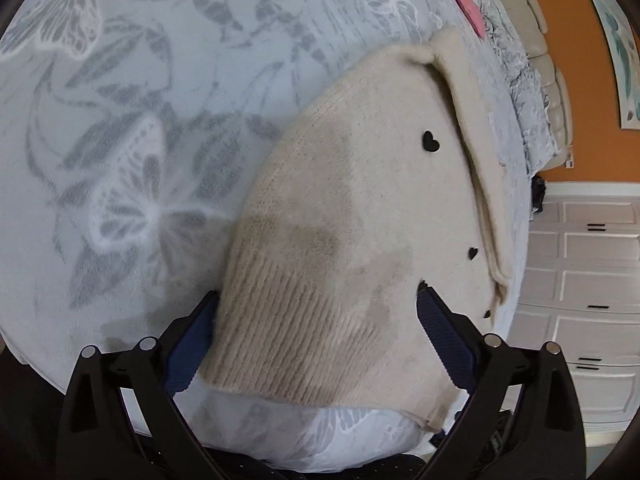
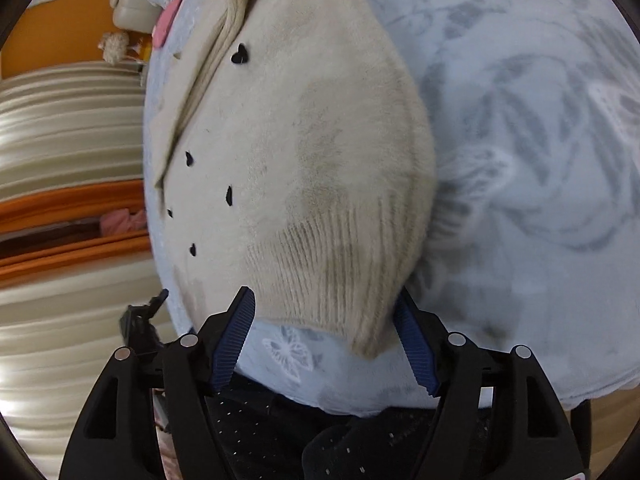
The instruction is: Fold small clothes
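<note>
A cream knitted cardigan [image 1: 360, 184] with small black heart buttons [image 1: 431, 141] lies folded on a pale blanket with a butterfly print [image 1: 120, 120]. My left gripper [image 1: 320, 296] stands open and wide over the ribbed hem. The hem's left edge covers part of the left blue pad, and the pads do not press the knit. In the right wrist view the same cardigan [image 2: 320, 120] lies flat on the blanket [image 2: 520, 160]. My right gripper [image 2: 325, 294] is open astride the hem's near corner, with its blue pads clear of the fabric on both sides.
A pink flat item [image 1: 468, 8] lies on the blanket beyond the cardigan. White drawers [image 1: 592, 280] and an orange wall stand past the bed's edge. Dark dotted clothing of the person [image 2: 260, 420] is just below the blanket's near edge.
</note>
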Tool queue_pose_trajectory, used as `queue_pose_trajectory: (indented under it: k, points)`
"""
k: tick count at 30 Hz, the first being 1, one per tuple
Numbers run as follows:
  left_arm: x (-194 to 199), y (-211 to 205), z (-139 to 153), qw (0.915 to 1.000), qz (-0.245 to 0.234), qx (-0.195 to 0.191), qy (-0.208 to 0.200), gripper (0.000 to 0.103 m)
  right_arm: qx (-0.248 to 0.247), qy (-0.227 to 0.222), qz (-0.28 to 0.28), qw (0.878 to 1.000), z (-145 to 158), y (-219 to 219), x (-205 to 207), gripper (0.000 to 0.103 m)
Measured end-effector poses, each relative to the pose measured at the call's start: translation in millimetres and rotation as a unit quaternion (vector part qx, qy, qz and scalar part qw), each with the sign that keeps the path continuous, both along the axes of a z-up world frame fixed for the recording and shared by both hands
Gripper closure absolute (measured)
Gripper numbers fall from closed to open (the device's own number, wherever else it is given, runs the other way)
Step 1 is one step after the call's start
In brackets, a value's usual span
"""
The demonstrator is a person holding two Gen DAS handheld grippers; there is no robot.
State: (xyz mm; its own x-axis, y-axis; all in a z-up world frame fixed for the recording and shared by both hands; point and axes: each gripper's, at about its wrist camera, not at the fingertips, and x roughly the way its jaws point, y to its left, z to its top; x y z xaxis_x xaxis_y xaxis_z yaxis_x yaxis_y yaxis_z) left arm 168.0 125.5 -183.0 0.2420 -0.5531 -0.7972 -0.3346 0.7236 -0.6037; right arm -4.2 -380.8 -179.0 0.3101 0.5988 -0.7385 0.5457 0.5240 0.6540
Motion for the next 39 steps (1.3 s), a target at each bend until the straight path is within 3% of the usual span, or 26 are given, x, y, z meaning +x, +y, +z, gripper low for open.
queue_pose_trajectory:
  k: [1,2,4,7,11,17,21,30,35,39]
  points:
    - [0,-3,4,0.9999,-0.004,0.016,-0.001,0.022,-0.007,-0.003,0.005,1.0,3,3,2,0.073]
    - [-1,-4,5,0.9997,-0.007,0.025,-0.004,0.053,-0.014,-0.009,0.009,1.0,6,1,-2,0.095]
    - [-5,-7,2,0.9998,-0.012,0.012,0.012,0.091,-0.029,-0.019,0.0,0.999,14,3,-5,0.094]
    - [-22,1,11,0.9989,0.025,-0.038,0.013,0.092,-0.07,-0.067,-0.01,0.995,49,6,-19,0.095]
    - [-53,11,51,0.9987,0.01,-0.032,-0.038,0.095,-0.097,-0.114,-0.036,0.988,90,-8,-56,0.095]
    - [-105,29,92,0.9962,-0.011,-0.057,-0.064,0.098,-0.11,-0.149,-0.047,0.982,129,-25,-112,0.096]
    - [-141,34,100,0.9958,-0.032,-0.056,-0.065,0.098,-0.125,-0.147,-0.031,0.981,138,-14,-142,0.096]
    - [-209,40,113,0.9952,-0.038,-0.073,-0.052,0.099,-0.105,-0.133,-0.037,0.985,139,-2,-215,0.096]
    - [-240,53,138,0.9949,-0.014,-0.068,-0.074,0.099,-0.108,-0.138,-0.032,0.984,157,5,-246,0.096]
    - [-262,67,141,0.9967,0.006,-0.061,-0.054,0.099,-0.105,-0.118,-0.038,0.987,164,3,-268,0.096]
